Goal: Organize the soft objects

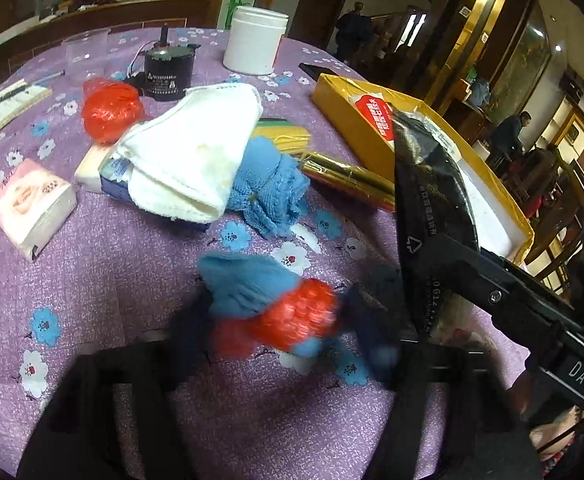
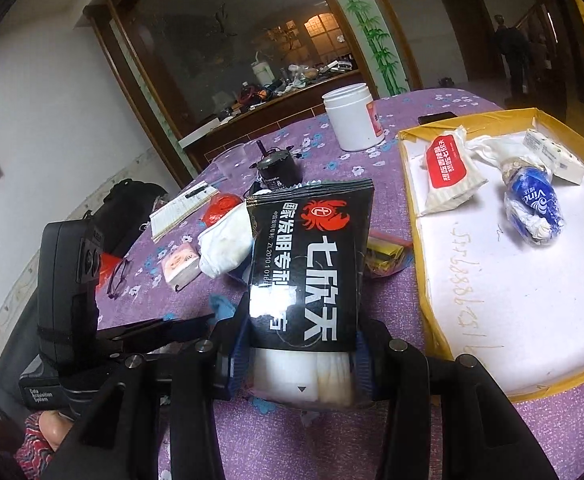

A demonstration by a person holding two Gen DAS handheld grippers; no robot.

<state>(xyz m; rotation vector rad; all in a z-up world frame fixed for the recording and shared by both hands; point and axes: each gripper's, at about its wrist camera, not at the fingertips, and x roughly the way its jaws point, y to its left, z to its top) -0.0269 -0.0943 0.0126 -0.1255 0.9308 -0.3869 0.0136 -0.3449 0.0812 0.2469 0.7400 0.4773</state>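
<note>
My right gripper (image 2: 301, 360) is shut on the lower end of a black snack packet (image 2: 311, 264), holding it upright above the purple tablecloth, just left of the yellow box (image 2: 419, 240). The left wrist view shows that packet (image 1: 431, 184) in front of the box (image 1: 339, 112). My left gripper (image 1: 284, 328) is blurred, its fingers pressed on either side of a blue cloth wrapped with red plastic (image 1: 276, 304). A white towel (image 1: 196, 152), a second blue cloth (image 1: 268, 188) and a red bag (image 1: 110, 110) lie further back.
The box holds a red-and-white tissue pack (image 2: 449, 170), a blue packet (image 2: 531, 204) and a small white carton (image 2: 553, 156). On the table are a pink tissue pack (image 1: 32, 204), a white jar (image 1: 254, 40), a black motor (image 1: 168, 72), a notebook (image 1: 0, 112) and a gold wrapper (image 1: 347, 178).
</note>
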